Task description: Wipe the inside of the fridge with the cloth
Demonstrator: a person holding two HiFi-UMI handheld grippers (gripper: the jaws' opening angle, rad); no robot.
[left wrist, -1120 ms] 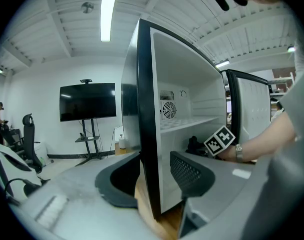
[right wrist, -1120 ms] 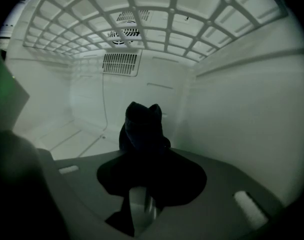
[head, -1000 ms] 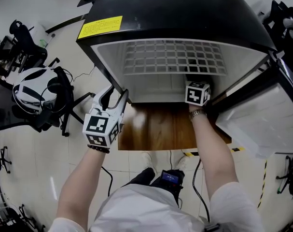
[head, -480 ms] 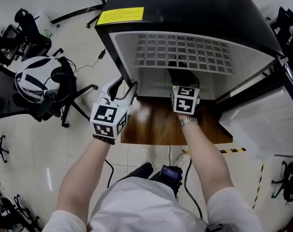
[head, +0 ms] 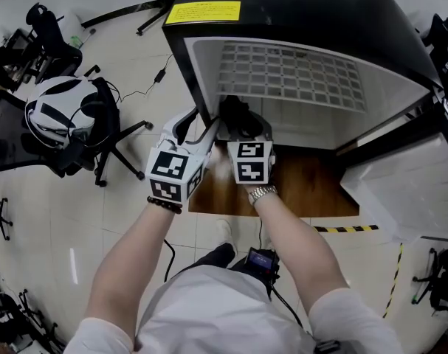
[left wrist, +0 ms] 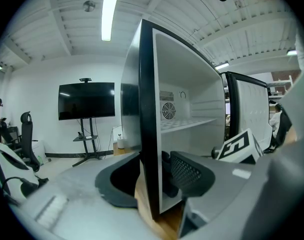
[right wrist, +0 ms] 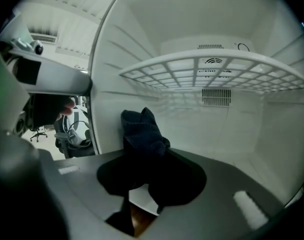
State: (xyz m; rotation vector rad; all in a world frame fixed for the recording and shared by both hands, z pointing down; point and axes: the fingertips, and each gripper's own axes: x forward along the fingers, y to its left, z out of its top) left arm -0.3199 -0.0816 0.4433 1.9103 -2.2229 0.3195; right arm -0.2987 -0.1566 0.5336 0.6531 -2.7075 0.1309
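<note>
A black fridge [head: 297, 13] with a white inside stands open in front of me. My right gripper [head: 238, 122] is shut on a dark blue cloth [head: 235, 110], low in the fridge and close to its left wall. In the right gripper view the cloth [right wrist: 141, 131] bunches up out of the gripper [right wrist: 149, 179] against the white floor. My left gripper [head: 199, 126] straddles the front edge of the left wall [left wrist: 146, 134], one jaw outside and one inside, and holds it. A white wire shelf [head: 290, 72] spans the fridge above the cloth.
The fridge door [head: 408, 183] hangs open at the right. A wooden board [head: 305, 190] lies under the fridge front. An office chair with a white and black helmet [head: 61, 116] stands at the left, with cables on the floor. A wall screen [left wrist: 86, 100] shows beyond the fridge.
My right gripper has carried the cloth leftward across the fridge floor, from the right side to the left wall. The left gripper has stayed on the wall edge.
</note>
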